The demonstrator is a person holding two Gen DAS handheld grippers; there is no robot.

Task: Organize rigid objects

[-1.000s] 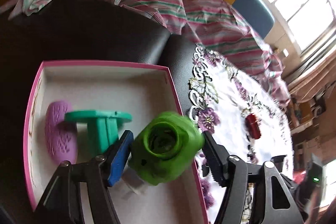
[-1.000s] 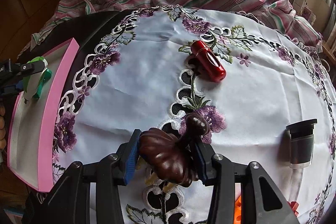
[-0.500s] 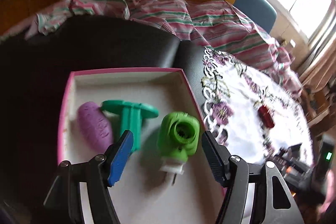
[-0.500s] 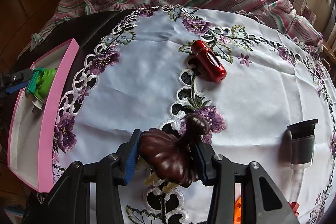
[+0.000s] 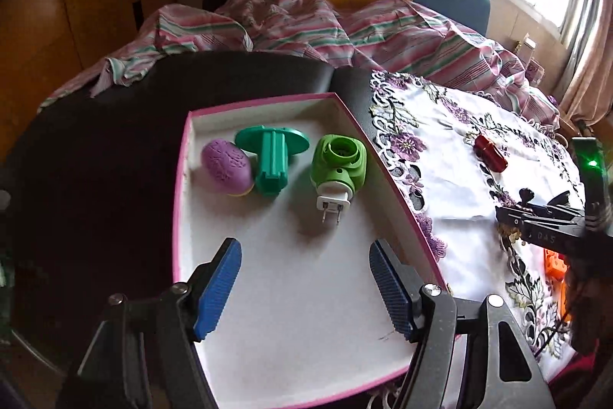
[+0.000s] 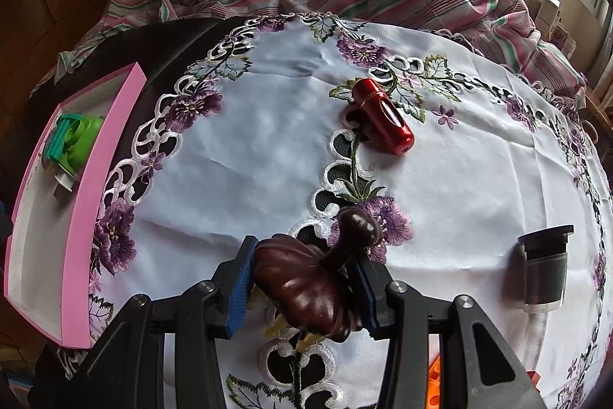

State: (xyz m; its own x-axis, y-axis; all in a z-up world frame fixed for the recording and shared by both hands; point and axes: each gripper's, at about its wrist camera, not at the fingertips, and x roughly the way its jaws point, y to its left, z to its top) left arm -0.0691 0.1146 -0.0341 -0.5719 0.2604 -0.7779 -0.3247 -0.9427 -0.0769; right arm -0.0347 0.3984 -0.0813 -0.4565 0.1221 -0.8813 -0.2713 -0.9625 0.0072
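Right gripper [image 6: 302, 284] clamps a glossy, dark-brown ribbed wooden massager [image 6: 310, 290].

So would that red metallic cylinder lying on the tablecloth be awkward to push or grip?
The red cylinder lies on its side, so a sideways push would probably roll it. Its glossy finish looks slippery. It appears rigid.

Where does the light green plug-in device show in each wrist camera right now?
Left wrist: green plug-in device lies centre frame in the pink-rimmed box, right of the teal piece.
Right wrist: same device at the far left edge, inside the box.
Shared landmark: red cylinder on the embroidered cloth.
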